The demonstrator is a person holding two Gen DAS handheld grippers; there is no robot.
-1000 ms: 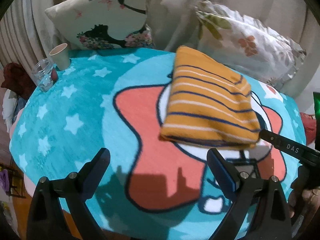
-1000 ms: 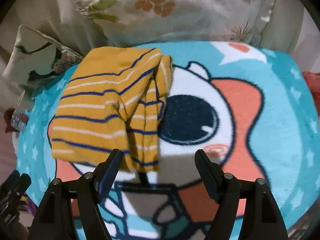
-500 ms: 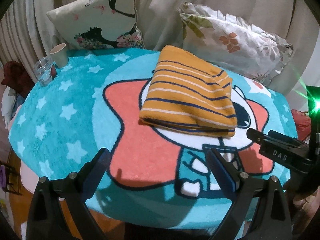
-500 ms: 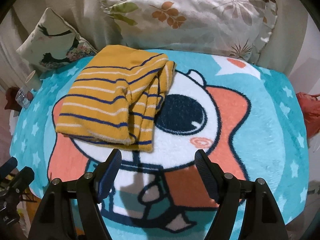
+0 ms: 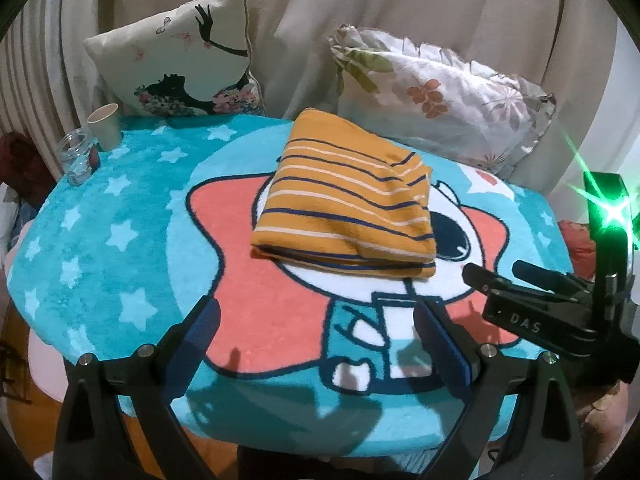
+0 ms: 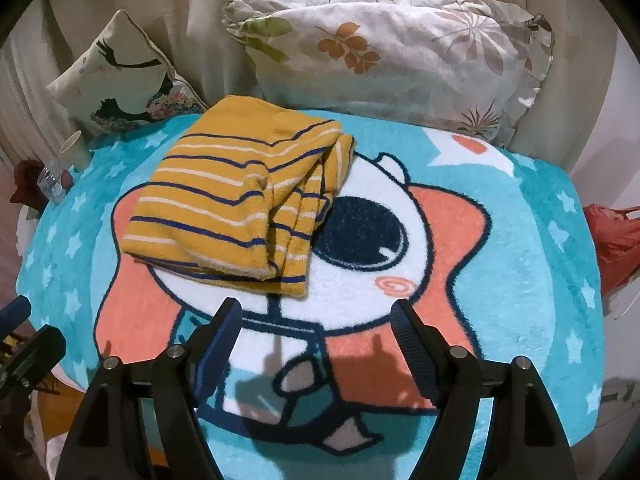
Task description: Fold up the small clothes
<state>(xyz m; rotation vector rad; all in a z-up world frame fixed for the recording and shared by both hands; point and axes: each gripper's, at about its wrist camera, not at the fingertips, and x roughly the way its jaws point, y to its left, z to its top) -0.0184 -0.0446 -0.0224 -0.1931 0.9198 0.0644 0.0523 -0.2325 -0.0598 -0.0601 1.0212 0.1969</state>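
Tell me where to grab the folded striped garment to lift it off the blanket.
Grip the striped garment at its thick near edge, coming in low from the front. The layers stack there and lift slightly off the blanket, which probably lets one finger slide underneath.

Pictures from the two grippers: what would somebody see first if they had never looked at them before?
First the folded yellow striped garment, lying in the middle of the bright turquoise cartoon blanket, partly over the character's white face. Next, the two open grippers, left gripper and right gripper, hanging empty near the blanket's front edge. Behind stand two pillows, a silhouette cushion and a leafy white one.
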